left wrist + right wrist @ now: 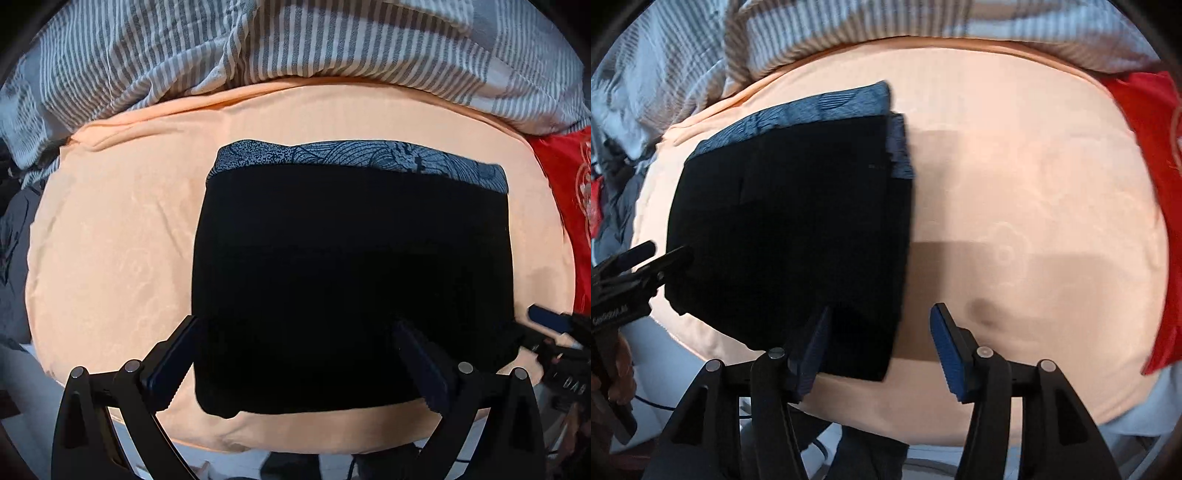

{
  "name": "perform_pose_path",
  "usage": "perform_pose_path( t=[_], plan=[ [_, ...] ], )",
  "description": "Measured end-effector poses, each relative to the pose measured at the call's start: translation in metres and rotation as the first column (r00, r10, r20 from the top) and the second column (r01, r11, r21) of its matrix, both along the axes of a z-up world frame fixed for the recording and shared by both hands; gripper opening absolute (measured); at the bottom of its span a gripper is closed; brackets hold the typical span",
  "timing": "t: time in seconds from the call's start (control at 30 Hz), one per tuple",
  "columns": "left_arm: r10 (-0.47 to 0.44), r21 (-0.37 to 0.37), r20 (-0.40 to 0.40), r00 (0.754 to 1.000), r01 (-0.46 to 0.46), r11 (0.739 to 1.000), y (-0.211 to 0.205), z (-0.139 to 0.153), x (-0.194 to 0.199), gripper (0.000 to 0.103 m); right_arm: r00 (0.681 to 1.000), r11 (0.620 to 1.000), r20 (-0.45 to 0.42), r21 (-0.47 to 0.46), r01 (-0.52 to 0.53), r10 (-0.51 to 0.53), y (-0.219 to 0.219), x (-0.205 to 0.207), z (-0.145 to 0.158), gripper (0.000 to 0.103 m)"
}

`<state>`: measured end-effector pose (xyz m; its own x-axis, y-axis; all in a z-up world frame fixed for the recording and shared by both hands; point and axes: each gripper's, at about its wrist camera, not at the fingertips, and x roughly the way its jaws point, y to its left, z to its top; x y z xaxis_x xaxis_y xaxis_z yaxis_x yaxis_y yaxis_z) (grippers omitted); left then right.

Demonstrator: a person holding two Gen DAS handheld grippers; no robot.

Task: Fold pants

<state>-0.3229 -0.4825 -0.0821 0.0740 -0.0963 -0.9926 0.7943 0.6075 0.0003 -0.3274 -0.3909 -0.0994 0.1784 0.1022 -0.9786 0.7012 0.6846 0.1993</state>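
So the pants (pixel 351 277) are lying folded into a neat black rectangle on the peach sheet (pixel 118 240), pretty much in the middle of the bed, with a strip of blue-grey patterned fabric (pixel 369 157) poking out along the far edge (can't tell if that's a waistband lining or a separate layer underneath). The left gripper (pixel 299 365) is pointing down over the near edge of the pants with its jaws spread wide, one finger off the left edge and one over the black cloth, not pinching anything. The right gripper (pixel 882 343) sits at the pants' right side, jaws apart, with the near right corner of the fabric between them but nothing pressed. A striped grey-and-white duvet (pixel 258 44) is bunched along the far side, and something red (pixel 565 206) lies off to the right.
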Motion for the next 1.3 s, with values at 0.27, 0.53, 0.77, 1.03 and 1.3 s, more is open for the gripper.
perform_pose_path(
  t=[0.27, 0.53, 0.77, 1.03, 1.3],
  plan=[
    [-0.034, 0.003, 0.019, 0.999, 0.034, 0.999, 0.019, 0.013, -0.003, 0.103, 0.999, 0.996, 0.012, -0.070, 0.051, -0.050, 0.029, 0.015, 0.035, 0.079],
    [-0.043, 0.005, 0.019, 0.999, 0.043, 0.999, 0.044, 0.025, 0.007, 0.103, 0.993, 0.984, 0.040, -0.131, 0.117, -0.112, 0.058, 0.030, 0.056, 0.103],
    [-0.027, -0.003, -0.005, 1.000, 0.027, 1.000, 0.059, 0.027, 0.012, 0.103, 0.990, 0.980, 0.046, -0.141, 0.137, -0.132, 0.072, 0.035, 0.057, 0.103],
    [-0.038, -0.005, -0.003, 0.999, 0.038, 0.999, 0.068, 0.031, 0.009, 0.103, 0.991, 0.980, 0.041, -0.150, 0.130, -0.125, 0.088, 0.037, 0.062, 0.103],
    [-0.045, -0.005, 0.001, 0.999, 0.045, 0.999, 0.069, 0.033, 0.007, 0.103, 0.991, 0.979, 0.037, -0.154, 0.130, -0.126, 0.095, 0.036, 0.063, 0.103]
  ],
)
